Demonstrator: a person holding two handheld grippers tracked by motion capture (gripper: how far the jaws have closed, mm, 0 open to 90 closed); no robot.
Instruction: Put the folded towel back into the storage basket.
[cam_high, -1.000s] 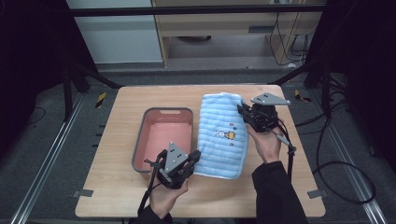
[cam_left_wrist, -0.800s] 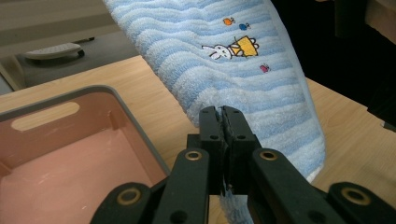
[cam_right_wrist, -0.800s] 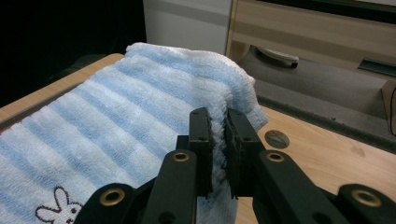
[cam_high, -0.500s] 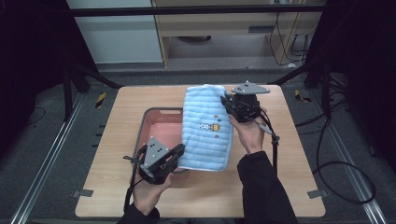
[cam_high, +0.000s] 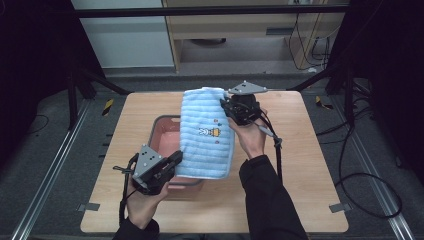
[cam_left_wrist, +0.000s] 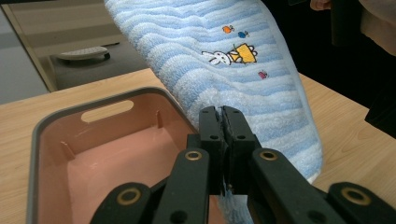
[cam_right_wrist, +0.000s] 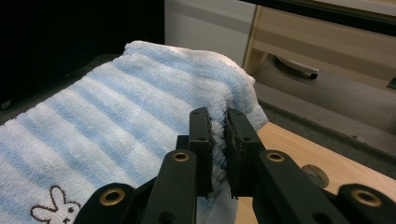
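Holding a blue striped towel (cam_high: 207, 135) up over the table (cam_high: 310, 165), both grippers pinch it tight. The left gripper (cam_high: 172, 161) has its jaws closed on the towel's near left corner. The right gripper (cam_high: 226, 107) has its jaws closed on the far right corner. The towel hangs stretched between them, above a pink tray (cam_high: 165, 131) with a grey rim that sits on the left part of the table. A little bunny picture (cam_left_wrist: 215, 57) is sewn on the towel.
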